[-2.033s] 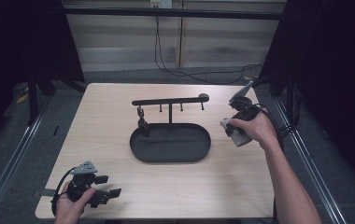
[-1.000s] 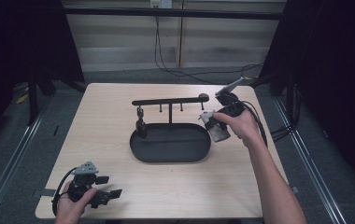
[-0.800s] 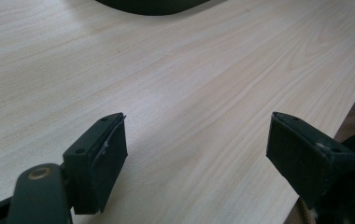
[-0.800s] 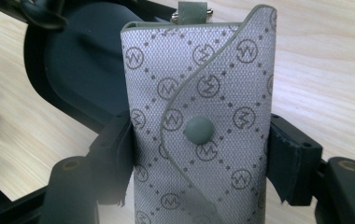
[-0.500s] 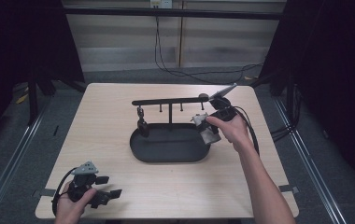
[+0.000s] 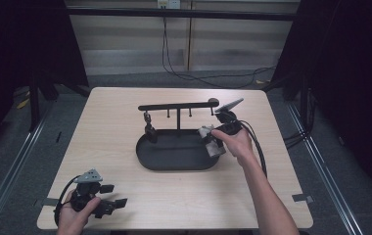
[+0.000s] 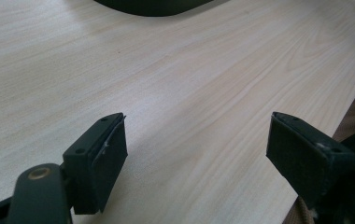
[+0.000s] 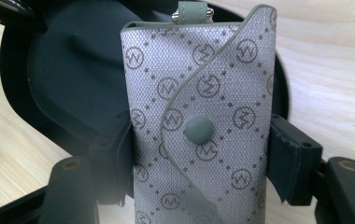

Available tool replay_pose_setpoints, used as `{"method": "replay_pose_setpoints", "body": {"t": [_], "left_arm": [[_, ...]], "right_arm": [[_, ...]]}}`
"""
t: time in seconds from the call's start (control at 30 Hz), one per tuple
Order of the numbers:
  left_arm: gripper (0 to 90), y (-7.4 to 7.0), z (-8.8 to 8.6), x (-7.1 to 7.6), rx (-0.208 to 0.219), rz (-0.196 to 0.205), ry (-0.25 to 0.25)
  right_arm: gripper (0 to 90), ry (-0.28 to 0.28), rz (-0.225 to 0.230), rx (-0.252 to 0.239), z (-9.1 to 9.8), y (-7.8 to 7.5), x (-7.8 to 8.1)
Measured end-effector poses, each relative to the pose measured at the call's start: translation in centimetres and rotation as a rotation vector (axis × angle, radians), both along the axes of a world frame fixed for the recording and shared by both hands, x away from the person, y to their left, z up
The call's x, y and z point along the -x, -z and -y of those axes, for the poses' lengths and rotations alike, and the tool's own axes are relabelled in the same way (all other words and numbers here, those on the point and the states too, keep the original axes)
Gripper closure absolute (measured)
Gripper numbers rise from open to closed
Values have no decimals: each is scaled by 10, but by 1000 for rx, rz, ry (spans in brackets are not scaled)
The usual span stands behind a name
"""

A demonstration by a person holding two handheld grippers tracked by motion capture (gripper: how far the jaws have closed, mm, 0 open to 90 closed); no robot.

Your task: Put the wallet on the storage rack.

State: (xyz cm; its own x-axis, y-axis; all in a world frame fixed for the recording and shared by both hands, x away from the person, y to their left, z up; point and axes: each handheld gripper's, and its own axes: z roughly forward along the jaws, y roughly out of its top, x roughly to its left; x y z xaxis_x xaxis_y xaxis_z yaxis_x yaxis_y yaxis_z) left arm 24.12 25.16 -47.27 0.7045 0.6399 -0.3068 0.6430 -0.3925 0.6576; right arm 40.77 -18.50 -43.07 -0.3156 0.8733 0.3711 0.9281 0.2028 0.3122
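Your right gripper clamps the grey pouch by its sides, over the tray's 3 o'clock rim, likely for setting down. Left gripper idles at the desk's 7 o'clock, jaws apart, empty.

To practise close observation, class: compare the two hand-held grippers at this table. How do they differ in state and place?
The right gripper is shut on a grey patterned pouch; the left gripper stands open with nothing between its fingers. The right one is at the right end of the black oval tray; the left one is near the table's front left corner. Both have black fingers and are held in a hand.
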Motion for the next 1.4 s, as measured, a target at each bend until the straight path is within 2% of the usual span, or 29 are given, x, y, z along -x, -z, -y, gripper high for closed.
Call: {"method": "replay_pose_setpoints", "body": {"t": [0.2,0.37,0.63,0.77,1.13,1.4], "left_arm": [[202,0,-1,0,2,-1,3],[202,0,-1,0,2,-2,3],[202,0,-1,0,3,-3,1],[202,0,-1,0,1,-1,-2],[202,0,0,0,-2,-3,0],[202,0,-1,0,0,-1,-1]], "right_arm": [[328,29,0,-20,-1,11,0],[327,40,10,-32,-3,14,0],[327,90,10,-75,-6,24,1],[326,89,3,-102,-4,29,1],[322,90,-17,-44,-13,38,-1],[302,89,-17,-19,-17,44,-2]]}}
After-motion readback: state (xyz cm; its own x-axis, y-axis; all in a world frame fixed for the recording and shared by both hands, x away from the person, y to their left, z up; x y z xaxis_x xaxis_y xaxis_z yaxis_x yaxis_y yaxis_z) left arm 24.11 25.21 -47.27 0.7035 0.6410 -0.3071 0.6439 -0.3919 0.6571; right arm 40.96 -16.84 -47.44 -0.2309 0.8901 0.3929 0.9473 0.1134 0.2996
